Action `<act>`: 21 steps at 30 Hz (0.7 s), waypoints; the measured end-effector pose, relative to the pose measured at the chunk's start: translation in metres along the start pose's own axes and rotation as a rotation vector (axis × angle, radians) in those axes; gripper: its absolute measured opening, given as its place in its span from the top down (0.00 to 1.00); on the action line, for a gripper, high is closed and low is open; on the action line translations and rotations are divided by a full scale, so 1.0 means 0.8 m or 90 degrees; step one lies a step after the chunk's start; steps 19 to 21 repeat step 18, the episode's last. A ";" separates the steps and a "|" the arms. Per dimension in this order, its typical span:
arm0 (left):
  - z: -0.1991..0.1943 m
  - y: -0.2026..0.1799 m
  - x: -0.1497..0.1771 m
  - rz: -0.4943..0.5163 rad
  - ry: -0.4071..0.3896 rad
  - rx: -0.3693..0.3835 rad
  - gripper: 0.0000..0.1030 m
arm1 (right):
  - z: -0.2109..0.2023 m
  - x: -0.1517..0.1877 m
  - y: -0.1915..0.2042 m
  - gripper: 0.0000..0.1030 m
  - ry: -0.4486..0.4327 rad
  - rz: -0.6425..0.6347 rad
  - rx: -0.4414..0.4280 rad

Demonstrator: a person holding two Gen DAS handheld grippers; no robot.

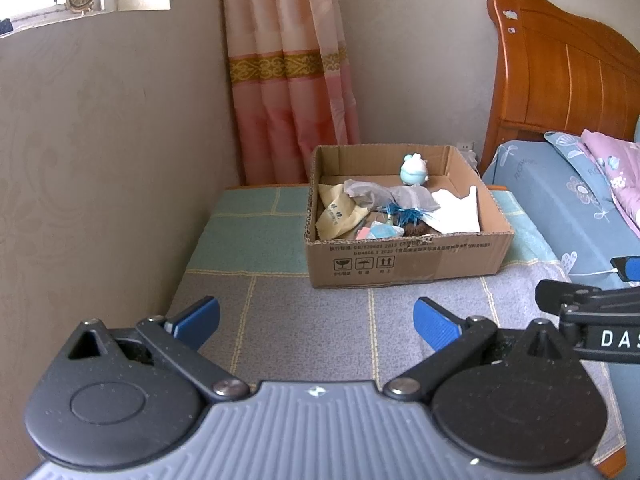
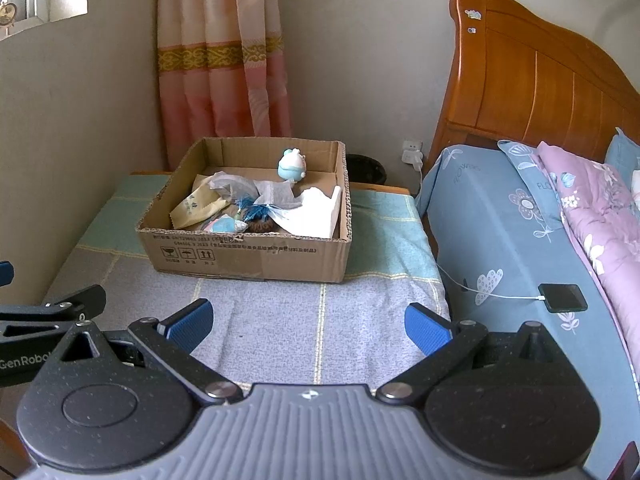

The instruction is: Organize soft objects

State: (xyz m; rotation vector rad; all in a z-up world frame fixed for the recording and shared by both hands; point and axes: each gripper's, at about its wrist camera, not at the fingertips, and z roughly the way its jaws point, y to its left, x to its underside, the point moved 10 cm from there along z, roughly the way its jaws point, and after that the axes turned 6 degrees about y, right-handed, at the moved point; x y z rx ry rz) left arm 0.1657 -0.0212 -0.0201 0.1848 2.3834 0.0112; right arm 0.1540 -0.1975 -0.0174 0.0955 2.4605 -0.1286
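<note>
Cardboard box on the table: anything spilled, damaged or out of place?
Nothing has spilled: the cloths and the small blue plush toy all lie inside the cardboard box. The box has no lid flaps, only rough cut edges.

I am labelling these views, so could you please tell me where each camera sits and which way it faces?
Left wrist: on the left hand-held gripper, facing forward over the cloth-covered table to the box; its open fingers show, and the right gripper's edge.
Right wrist: on the right hand-held gripper, facing the same box, with the bed and phone to the right; its open fingers show.
Shared: box, curtain, headboard.
</note>
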 end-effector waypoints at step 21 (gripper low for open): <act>-0.005 -0.002 -0.002 0.002 -0.002 -0.001 0.01 | -0.009 0.000 -0.005 0.00 -0.007 0.000 -0.001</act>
